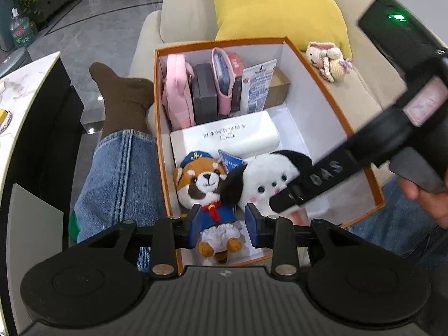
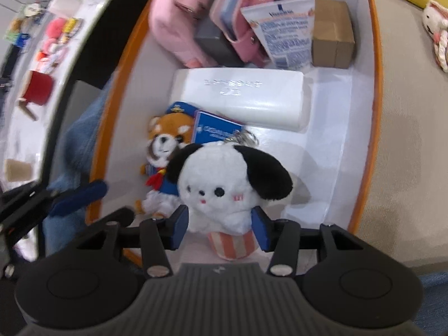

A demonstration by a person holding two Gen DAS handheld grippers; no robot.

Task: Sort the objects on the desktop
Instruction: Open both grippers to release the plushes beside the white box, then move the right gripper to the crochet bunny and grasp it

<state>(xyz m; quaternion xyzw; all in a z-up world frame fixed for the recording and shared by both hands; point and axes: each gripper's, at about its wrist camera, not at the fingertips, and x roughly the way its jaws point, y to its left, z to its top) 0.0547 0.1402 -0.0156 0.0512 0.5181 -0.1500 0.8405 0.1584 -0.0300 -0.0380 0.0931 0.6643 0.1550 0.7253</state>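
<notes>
Orange box (image 1: pixel 330 103) resting on a beige sofa (image 1: pixel 182 14), beside a leg in blue jeans (image 1: pixel 120 179). Inside, along the far wall: pink pouch (image 1: pixel 176 95), grey case (image 1: pixel 204 92), printed tube (image 1: pixel 259 86) and small cardboard box (image 1: pixel 278 88), all standing on end. In front of them, white case (image 1: pixel 229 137) lying flat. Nearest the cameras, red panda plush (image 1: pixel 207 184) in a blue sailor suit, on its back, touching black-eared white dog plush (image 2: pixel 221 184). Right gripper (image 2: pixel 219 226) closed on the dog plush, blue pads against its sides just above the striped base. Left gripper (image 1: pixel 224 224) parted and empty, hovering over the box's near edge above the red panda plush. Outside the box, crocheted doll (image 1: pixel 329 61) near a yellow cushion (image 1: pixel 277 8).
</notes>
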